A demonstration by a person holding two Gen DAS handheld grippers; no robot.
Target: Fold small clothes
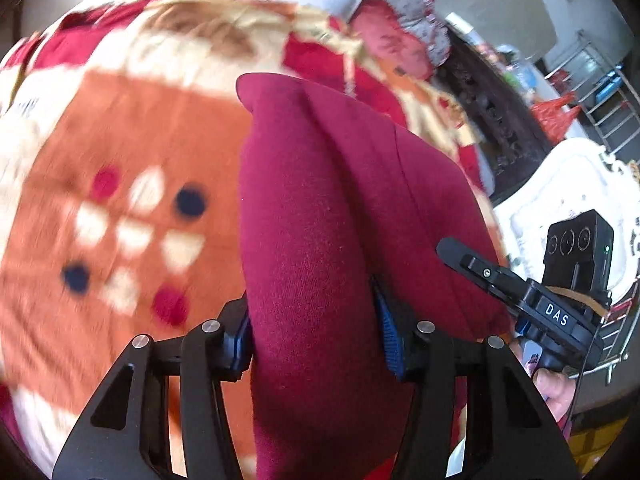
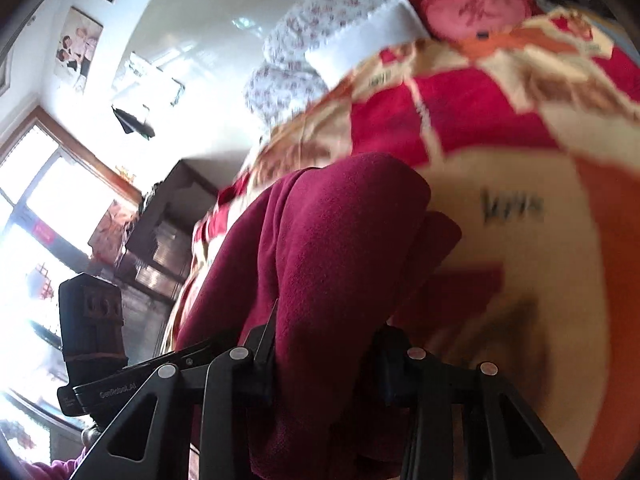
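A dark red knit garment [image 1: 316, 208] hangs in thick folds over a patterned bed. My left gripper [image 1: 316, 340] is shut on a bunched fold of it, blue pads pressing both sides. In the left wrist view the right gripper [image 1: 452, 248] reaches in from the right, behind the cloth's edge, held by a hand [image 1: 556, 392]. The right wrist view shows the same dark red garment [image 2: 328, 248] rising between the jaws of my right gripper [image 2: 324, 356], which is shut on a thick bundle of it. The other gripper's black body [image 2: 92, 336] sits at the left.
An orange, red and cream patterned blanket [image 1: 128, 152] covers the bed under the garment. A pink pillow [image 1: 392, 44] and floral bedding [image 2: 320, 32] lie at the far end. Dark wooden furniture [image 2: 168, 232] and a bright window [image 2: 36, 208] stand beside the bed, with a white carved piece [image 1: 560, 184] and a metal rack [image 1: 608, 88].
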